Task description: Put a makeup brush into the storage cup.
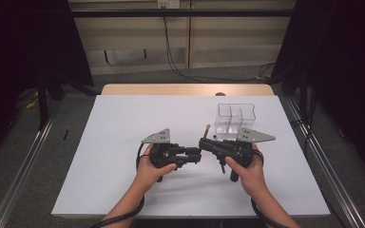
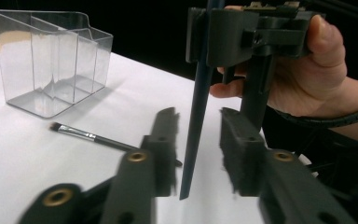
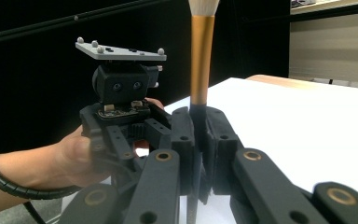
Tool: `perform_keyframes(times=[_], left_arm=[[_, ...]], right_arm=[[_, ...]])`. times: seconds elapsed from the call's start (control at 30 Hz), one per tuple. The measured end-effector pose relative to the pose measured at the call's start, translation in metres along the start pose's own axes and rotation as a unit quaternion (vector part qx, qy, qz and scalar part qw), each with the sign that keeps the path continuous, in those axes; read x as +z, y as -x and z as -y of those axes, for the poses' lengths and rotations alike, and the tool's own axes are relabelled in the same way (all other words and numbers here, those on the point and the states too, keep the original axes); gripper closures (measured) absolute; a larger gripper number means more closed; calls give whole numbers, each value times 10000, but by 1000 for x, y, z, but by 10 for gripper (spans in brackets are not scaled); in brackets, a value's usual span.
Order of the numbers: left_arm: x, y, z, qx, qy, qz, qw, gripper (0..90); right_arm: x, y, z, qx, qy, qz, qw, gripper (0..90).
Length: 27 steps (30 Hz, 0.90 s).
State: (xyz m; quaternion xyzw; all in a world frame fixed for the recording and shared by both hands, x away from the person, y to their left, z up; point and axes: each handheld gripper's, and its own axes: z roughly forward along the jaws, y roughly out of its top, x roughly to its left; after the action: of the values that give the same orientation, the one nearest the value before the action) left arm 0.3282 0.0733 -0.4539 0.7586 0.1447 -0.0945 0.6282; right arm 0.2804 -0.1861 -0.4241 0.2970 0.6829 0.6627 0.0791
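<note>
Now R tongs (image 3: 200,140) clamp the makeup brush (image 3: 200,56) upright; L tongs (image 2: 198,140) stand apart round its handle, not touching.

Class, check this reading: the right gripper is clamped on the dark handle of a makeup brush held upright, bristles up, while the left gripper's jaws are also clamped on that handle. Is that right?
Not quite. The left gripper is not clamped: in the left gripper view its jaws stand apart on either side of the makeup brush handle without pressing on it. The right gripper does clamp it, as stated.
</note>
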Motion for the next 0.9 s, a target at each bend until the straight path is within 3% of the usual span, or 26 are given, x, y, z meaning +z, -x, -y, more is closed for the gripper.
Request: perform_keyframes(times=[0.47,0.9], left_arm=[[-1,-2,-3,51,293,-107,9995,233],[0,-4,-2,170,373,-168,9990,97]], right_arm=[[-2,0,-2,-88,-15,59,9999,835],[-3,2,-7,-158,-8,39,9999,835]])
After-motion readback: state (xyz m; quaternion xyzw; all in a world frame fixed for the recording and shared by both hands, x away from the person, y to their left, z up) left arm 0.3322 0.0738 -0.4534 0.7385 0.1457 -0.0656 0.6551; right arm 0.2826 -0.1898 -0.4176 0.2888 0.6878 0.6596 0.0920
